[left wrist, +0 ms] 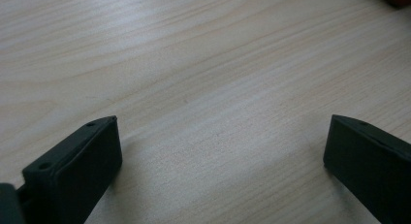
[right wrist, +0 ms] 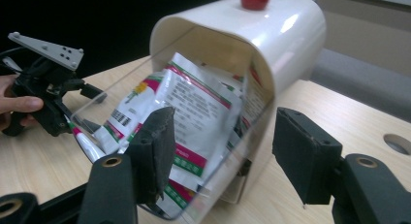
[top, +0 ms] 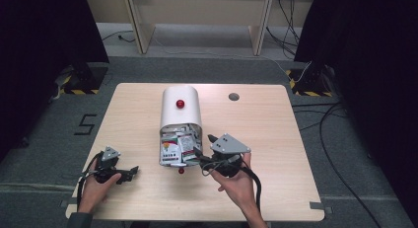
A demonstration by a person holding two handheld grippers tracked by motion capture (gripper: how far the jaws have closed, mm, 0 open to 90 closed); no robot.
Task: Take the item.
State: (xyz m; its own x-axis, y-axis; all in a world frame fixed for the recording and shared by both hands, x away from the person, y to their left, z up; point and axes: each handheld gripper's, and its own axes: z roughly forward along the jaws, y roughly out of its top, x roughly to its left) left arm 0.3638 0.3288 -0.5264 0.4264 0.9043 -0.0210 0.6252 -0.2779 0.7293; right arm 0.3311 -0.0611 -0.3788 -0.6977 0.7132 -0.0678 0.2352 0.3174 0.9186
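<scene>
Two grippers, left gripper (top: 129, 172) and right gripper (right wrist: 223, 151), jaws apart, flank one box (top: 180, 112) holding perhaps several packets (right wrist: 194, 112).

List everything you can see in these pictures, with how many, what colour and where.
Table: one, light wood, centre of the high view.
Container: one, white with rounded top, lying mid-table, open end toward the person.
Red knob: one, red, on the container's top.
Clear drawer: one, transparent, pulled out of the container's open end.
Packets: several, white with green and magenta print, in the drawer.
Table hole: one, grey, far side of the table.
Left gripper: one, black, near-left on the table, open.
Right gripper: one, black, at the drawer's right front, open.
Hands: two, near edge, holding the grippers.
</scene>
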